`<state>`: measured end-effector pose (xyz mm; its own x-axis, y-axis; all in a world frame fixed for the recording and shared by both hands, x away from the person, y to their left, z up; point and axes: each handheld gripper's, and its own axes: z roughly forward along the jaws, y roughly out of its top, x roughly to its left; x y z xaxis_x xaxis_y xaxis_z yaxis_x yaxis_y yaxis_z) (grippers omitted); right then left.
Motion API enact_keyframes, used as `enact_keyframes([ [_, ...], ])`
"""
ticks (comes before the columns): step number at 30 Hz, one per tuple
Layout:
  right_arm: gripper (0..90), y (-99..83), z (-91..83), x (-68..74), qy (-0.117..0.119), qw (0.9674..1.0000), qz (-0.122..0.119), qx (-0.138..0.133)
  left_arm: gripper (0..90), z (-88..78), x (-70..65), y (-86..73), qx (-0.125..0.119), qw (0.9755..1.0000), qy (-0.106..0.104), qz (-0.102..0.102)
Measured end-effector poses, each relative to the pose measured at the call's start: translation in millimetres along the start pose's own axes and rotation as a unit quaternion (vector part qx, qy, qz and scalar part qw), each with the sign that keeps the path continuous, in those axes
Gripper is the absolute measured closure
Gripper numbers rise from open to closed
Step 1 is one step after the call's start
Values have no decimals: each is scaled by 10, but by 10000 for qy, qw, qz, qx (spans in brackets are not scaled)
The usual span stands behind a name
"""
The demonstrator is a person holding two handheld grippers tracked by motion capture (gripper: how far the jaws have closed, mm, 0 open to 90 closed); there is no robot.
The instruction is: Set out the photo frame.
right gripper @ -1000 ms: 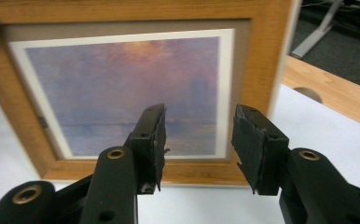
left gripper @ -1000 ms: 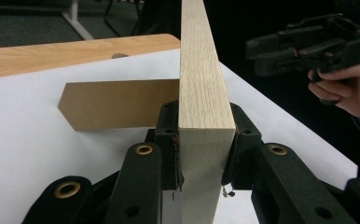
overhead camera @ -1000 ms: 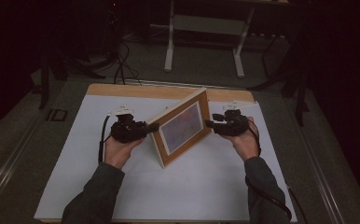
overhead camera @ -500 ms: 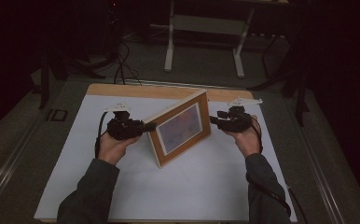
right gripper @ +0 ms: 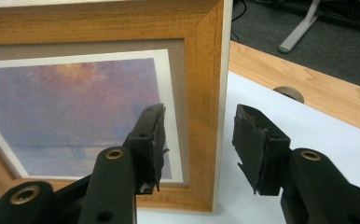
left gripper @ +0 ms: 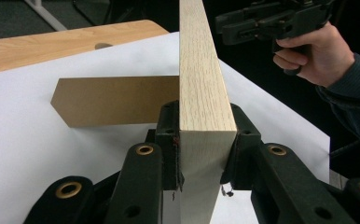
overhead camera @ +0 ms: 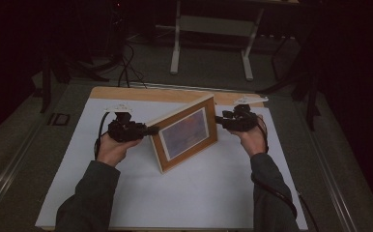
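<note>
A: Standing upright on the white sheet [overhead camera: 213,193], picture frame [overhead camera: 187,133] sits between the two grippers. Left gripper [left gripper: 201,140] state?

B: Clamped on the frame's near side edge. Both pads press the pale wood, one on the front face, one on the back. The edge runs straight up from between the fingers [left gripper: 169,135].

A: Anything behind the left fingers?

B: Brown stand flap [left gripper: 113,100], lying out from the frame's back, beyond the left-hand pad, on the sheet.

A: Right gripper [right gripper: 197,140]?

B: Jaws have just been opening further. They straddle the frame's other side edge, one finger [right gripper: 148,140] in front of the picture, the other behind the frame. A gap shows between the rear pad and the wood; the front pad looks off the glass too. No grip.

A: Frame relative to right fingers?

B: Its wooden border stands in the gap between them. Wooden table [overhead camera: 141,93] edge lies past the rear finger.
</note>
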<state>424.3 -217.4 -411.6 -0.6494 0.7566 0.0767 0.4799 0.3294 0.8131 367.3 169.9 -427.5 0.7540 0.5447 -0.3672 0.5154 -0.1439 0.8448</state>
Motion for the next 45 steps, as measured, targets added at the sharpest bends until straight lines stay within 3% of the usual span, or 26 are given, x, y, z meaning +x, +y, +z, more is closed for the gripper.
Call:
enact_keyframes([
  [10,488,45,49,-11,21,10000,-14,33,726,0,80,35,111,9998,-177,19],
  [19,476,135,79,-28,-37,10000,-63,41,727,4,99,67,220,9995,-212,64],
  [29,382,221,148,-33,33,9998,-198,53,727,37,164,109,325,9983,-459,150],
  [35,362,210,186,-108,159,9998,-110,101,726,56,195,126,341,9976,-556,215],
  [39,346,210,225,-173,433,9990,-49,28,726,63,217,129,306,9974,-595,256],
  [45,331,217,259,-188,500,9986,-162,98,727,80,247,147,358,9963,-725,298],
])
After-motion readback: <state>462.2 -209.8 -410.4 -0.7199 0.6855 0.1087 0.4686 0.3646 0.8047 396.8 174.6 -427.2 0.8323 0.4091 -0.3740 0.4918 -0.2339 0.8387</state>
